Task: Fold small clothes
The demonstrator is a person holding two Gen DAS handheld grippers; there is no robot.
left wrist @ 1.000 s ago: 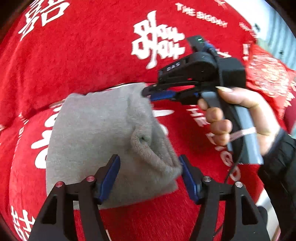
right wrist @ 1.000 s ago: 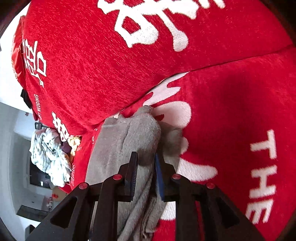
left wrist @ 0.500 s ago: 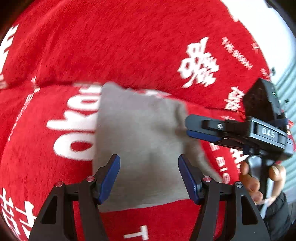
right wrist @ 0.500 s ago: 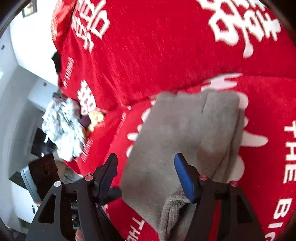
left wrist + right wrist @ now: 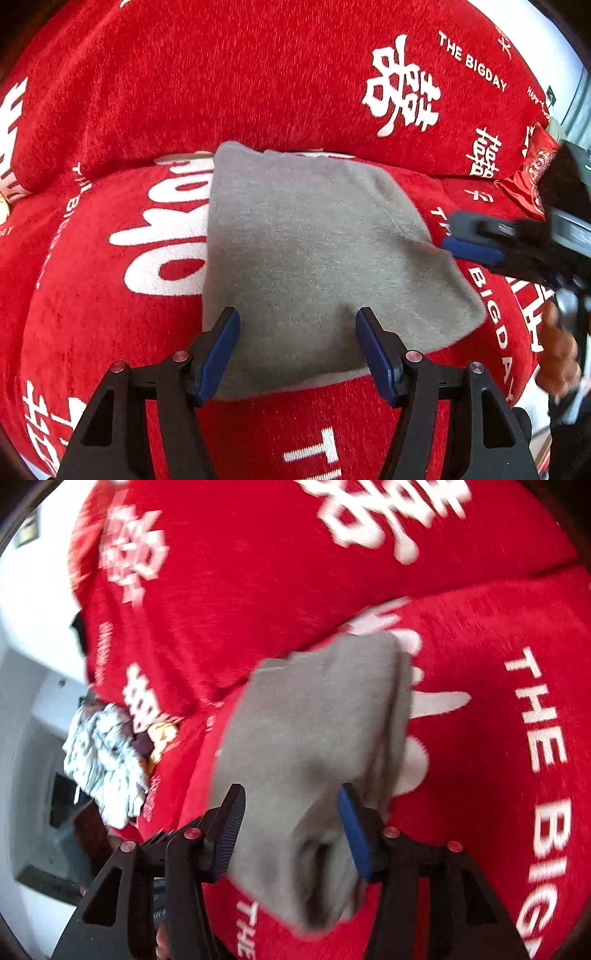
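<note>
A grey knit garment [image 5: 314, 254] lies folded flat on the red sofa seat [image 5: 92, 314]. My left gripper [image 5: 297, 343] hovers over its near edge, open, its blue pads apart from the cloth. In the left wrist view my right gripper [image 5: 458, 238] sits just off the garment's right edge, held by a hand [image 5: 557, 350]. In the right wrist view the garment [image 5: 314, 731] shows its layered fold at the near end. There the right gripper [image 5: 291, 819] straddles that end; its jaws are closing, with cloth between them but not pressed.
The red backrest [image 5: 258, 74] with white lettering rises right behind the garment. A red patterned cushion [image 5: 535, 177] lies at the far right. A pile of white-and-grey cloth [image 5: 103, 760] sits at the sofa's far end, with floor and dark furniture beyond.
My right gripper let go of the garment's folded edge, opened and drew back towards the right. The raised flap now lies flat. My left gripper slid sideways and stayed open.
</note>
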